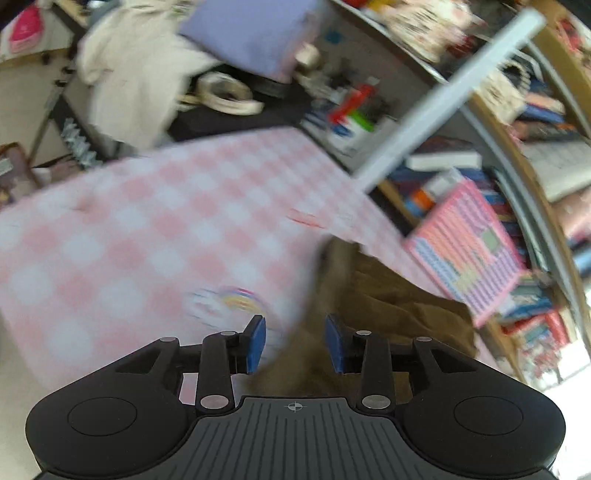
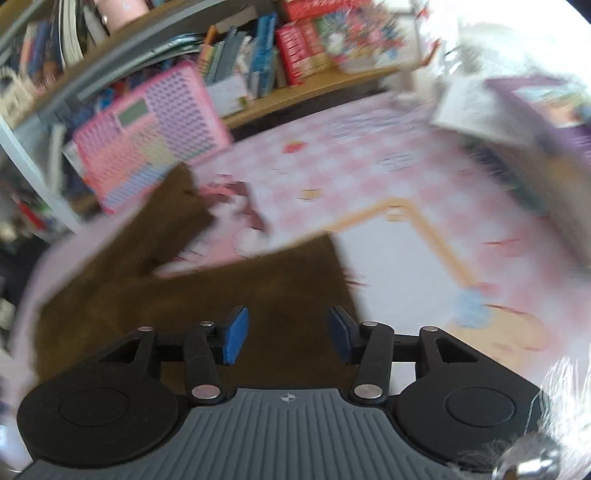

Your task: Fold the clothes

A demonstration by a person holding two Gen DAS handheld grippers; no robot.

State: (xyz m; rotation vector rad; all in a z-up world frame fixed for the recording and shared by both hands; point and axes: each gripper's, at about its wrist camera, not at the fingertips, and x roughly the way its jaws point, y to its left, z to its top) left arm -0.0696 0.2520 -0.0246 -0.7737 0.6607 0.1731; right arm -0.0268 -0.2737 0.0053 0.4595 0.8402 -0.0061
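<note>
A brown garment (image 2: 207, 291) lies spread on a pink and white checked cloth (image 2: 369, 177), with two leg-like parts reaching away to the upper left. My right gripper (image 2: 288, 339) is open above its near edge, holding nothing. In the left wrist view the same brown garment (image 1: 384, 299) lies crumpled at the right of the checked cloth (image 1: 155, 229). My left gripper (image 1: 295, 341) is open, with the garment's edge below and between the blue pads (image 1: 256, 343). Both views are motion-blurred.
A pink and purple patterned box (image 2: 147, 133) leans against bookshelves (image 2: 266, 62) behind the cloth; it also shows in the left wrist view (image 1: 469, 251). A white post (image 1: 443, 96), a lilac cushion (image 1: 255, 33) and cream clothes (image 1: 129, 74) lie beyond. Papers (image 2: 480, 107) sit at far right.
</note>
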